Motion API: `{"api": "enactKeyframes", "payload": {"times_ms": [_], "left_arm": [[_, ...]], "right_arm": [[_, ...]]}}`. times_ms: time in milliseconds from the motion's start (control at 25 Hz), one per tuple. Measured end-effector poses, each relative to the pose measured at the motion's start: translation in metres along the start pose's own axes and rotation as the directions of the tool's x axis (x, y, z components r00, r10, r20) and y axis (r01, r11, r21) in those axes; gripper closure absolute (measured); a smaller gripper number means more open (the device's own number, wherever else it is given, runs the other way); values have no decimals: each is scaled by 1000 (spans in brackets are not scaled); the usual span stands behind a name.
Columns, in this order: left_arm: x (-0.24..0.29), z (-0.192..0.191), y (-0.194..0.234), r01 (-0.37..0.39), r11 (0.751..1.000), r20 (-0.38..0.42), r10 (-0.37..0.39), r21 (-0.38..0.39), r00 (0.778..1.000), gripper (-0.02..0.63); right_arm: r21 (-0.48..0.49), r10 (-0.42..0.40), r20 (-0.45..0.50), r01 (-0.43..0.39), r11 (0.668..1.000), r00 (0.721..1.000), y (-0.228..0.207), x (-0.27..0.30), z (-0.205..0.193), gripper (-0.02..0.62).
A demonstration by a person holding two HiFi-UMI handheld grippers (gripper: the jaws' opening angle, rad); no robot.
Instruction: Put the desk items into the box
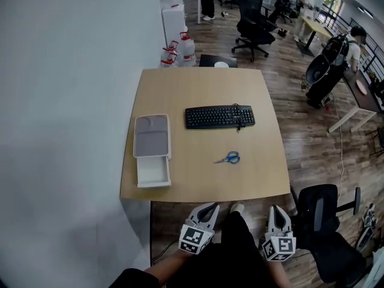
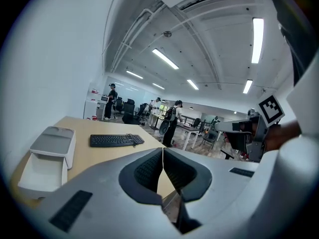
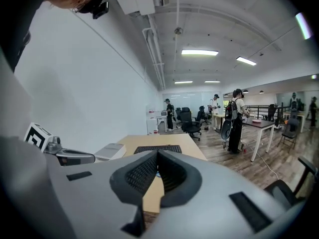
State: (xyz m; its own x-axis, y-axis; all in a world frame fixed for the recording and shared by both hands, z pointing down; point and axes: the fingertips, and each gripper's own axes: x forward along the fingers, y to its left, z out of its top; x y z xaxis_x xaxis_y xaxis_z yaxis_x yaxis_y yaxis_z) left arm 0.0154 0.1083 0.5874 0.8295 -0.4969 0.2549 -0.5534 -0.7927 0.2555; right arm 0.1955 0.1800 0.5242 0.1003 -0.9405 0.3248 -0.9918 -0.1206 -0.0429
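A black keyboard (image 1: 219, 117) lies in the middle of the wooden desk (image 1: 198, 89), and blue-handled scissors (image 1: 228, 158) lie nearer the front edge. At the desk's left stands a white box (image 1: 153, 171), open, with its grey-white lid (image 1: 152, 135) set just behind it. My left gripper (image 1: 210, 207) and right gripper (image 1: 276, 211) hover side by side in front of the desk's near edge, below the table top. Both are shut with nothing between the pads. The left gripper view shows its jaws (image 2: 163, 156) closed, with the keyboard (image 2: 116, 140) and box (image 2: 47, 158) ahead. The right gripper (image 3: 157, 158) faces the keyboard (image 3: 158, 148).
A white wall runs along the desk's left side. A black office chair (image 1: 327, 221) stands at the front right, another chair (image 1: 252, 23) beyond the desk. Water jugs (image 1: 177, 50) sit near the far left corner. People stand at desks in the background.
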Motion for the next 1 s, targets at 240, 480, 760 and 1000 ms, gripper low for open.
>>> {"api": "enactKeyframes", "payload": {"times_ms": [240, 480, 760, 1000], "left_arm": [[6, -3, 6, -38, 999, -31, 38, 10, 999, 588], [48, 8, 34, -59, 995, -71, 65, 74, 995, 588], [113, 14, 62, -70, 993, -170, 86, 97, 982, 588], [181, -12, 73, -15, 988, -320, 64, 153, 945, 588]], "right_arm": [[9, 12, 29, -12, 1000, 999, -11, 17, 8, 535], [2, 81, 36, -81, 997, 996, -16, 69, 10, 535], [60, 136, 44, -139, 989, 990, -43, 142, 33, 535], [104, 165, -4, -164, 981, 986, -75, 192, 28, 535]]}}
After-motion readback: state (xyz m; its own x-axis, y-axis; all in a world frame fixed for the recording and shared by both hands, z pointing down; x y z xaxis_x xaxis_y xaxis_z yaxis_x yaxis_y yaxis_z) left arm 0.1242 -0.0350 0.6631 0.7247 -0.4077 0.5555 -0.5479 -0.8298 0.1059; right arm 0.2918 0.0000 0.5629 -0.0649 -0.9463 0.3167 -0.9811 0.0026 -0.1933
